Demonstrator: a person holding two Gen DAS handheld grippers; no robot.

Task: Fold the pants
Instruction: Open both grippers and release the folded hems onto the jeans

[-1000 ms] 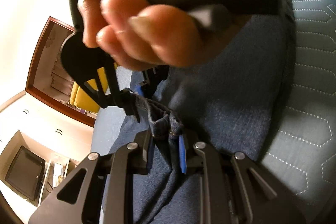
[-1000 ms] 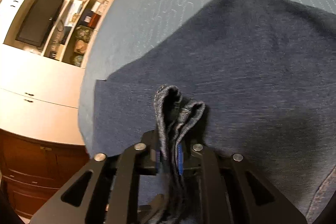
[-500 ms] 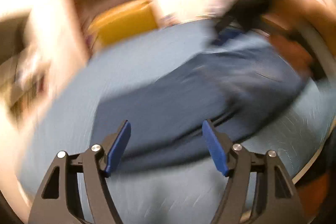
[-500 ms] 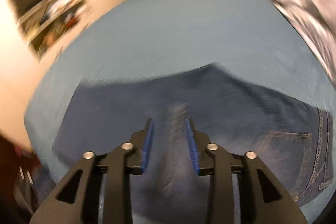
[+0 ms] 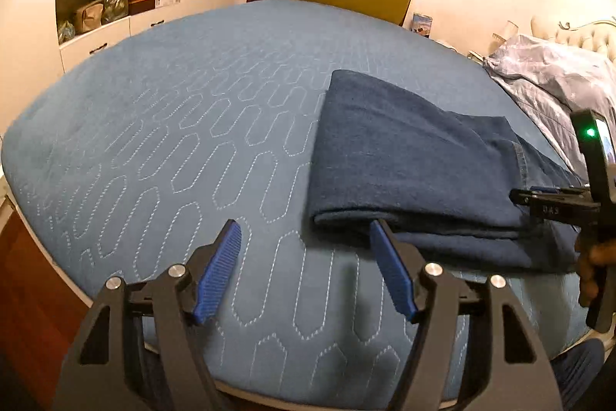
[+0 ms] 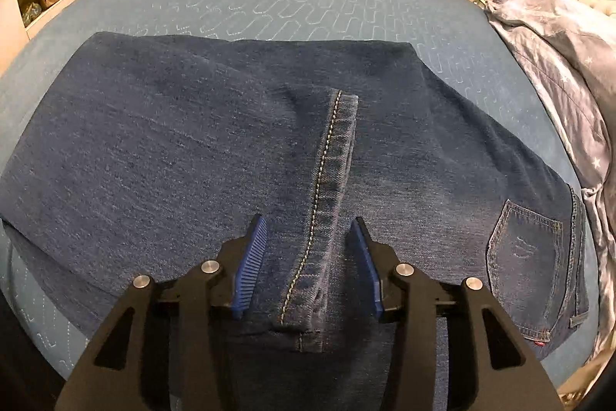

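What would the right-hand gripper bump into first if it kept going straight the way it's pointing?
Most likely the folded dark blue denim jeans: the open right gripper points at their stitched leg hem, which lies between its blue pads. How high it hovers above the cloth is unclear.

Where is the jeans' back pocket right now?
In the right wrist view, the back pocket lies at the jeans' right end, beside the rumpled bedding, right of the open right gripper.

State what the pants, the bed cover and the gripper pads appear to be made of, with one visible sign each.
Pants: denim, seemingly; twill weave, pale topstitching.
Bed cover: quilted matte fabric, stitched outlines.
Right gripper pads: probably ribbed blue rubber or plastic.
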